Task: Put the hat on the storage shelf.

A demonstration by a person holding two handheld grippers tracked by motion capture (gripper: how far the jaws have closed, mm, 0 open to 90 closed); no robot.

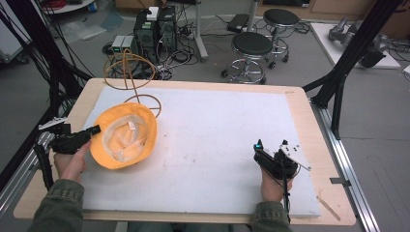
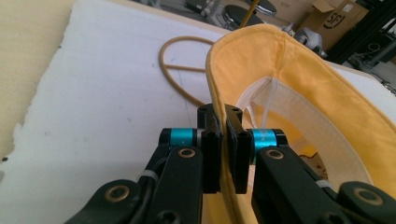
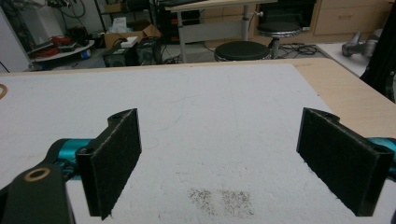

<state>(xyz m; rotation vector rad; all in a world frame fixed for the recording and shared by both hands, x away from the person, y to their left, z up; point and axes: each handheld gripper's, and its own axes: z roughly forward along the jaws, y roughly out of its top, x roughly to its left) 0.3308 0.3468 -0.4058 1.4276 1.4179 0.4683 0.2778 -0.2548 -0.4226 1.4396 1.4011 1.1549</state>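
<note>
A yellow bucket hat (image 1: 124, 136) lies upside down on the left of the white mat (image 1: 212, 140), its pale lining facing up. My left gripper (image 1: 95, 129) reaches in from the left edge and is shut on the hat's brim. In the left gripper view the two black jaws pinch the yellow brim (image 2: 280, 70) of the hat between the pads (image 2: 211, 154) of the left gripper (image 2: 226, 149). My right gripper (image 1: 257, 147) rests at the right of the mat, held in a hand. In the right gripper view the right gripper (image 3: 233, 161) has its jaws standing wide apart over bare mat (image 3: 210, 126), nothing between them.
A tan cord loop (image 1: 145, 101) lies on the mat behind the hat and runs off the table's far edge. The wooden table (image 1: 309, 125) frames the mat. Black frame posts (image 1: 348, 63) stand at the right; stools (image 1: 251, 48) and computers (image 1: 154, 29) are on the floor beyond.
</note>
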